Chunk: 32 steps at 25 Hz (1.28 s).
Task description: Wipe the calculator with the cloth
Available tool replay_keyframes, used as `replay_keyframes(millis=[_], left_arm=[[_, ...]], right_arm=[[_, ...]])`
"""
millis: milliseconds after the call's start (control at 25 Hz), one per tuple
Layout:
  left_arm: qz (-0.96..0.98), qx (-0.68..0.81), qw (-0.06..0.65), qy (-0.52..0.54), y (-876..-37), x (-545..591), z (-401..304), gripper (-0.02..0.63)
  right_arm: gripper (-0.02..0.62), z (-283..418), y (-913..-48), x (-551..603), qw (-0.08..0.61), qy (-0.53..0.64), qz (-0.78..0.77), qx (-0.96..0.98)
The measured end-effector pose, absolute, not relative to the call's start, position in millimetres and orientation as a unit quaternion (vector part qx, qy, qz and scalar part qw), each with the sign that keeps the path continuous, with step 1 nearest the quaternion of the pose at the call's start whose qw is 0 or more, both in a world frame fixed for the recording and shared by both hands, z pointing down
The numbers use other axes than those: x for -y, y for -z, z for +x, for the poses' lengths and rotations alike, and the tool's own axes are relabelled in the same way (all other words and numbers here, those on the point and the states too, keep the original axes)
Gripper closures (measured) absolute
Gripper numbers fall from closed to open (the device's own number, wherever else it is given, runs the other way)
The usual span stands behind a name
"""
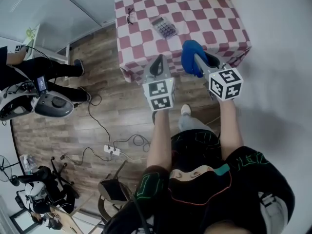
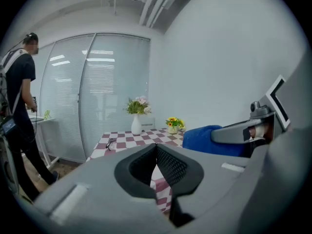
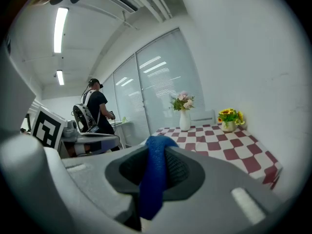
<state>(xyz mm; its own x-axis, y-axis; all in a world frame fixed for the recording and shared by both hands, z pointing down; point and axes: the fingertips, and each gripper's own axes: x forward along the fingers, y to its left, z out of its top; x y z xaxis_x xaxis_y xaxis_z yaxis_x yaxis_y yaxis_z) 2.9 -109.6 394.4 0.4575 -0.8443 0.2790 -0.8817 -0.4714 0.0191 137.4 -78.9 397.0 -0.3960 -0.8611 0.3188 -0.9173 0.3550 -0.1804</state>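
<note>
Calculator (image 1: 164, 27) only in head view; cloth (image 3: 152, 189) between jaws of right gripper (image 3: 156, 152)

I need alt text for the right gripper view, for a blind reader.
The right gripper is shut on a blue cloth. Beyond it stands a checkered table with a white vase and a pot of yellow flowers; a person stands at left.

Wood floor (image 1: 122, 116), white wall (image 1: 287, 52), checkered table (image 1: 217, 28).
</note>
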Motion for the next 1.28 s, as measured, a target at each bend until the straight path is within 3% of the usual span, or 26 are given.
replay_keyframes(millis=[360, 1280], left_arm=[[0.84, 0.524, 0.084, -0.108, -393.6, 155.9, 7.9, 0.597], [0.827, 0.53, 0.157, -0.104, -462.2, 282.3, -6.6, 0.597]], right_arm=[[0.517, 173.1, -411.1, 140.1, 0.11, -0.185, 0.576, 0.789], [0.517, 164.1, -461.0, 275.1, 0.17, -0.192, 0.583, 0.771]])
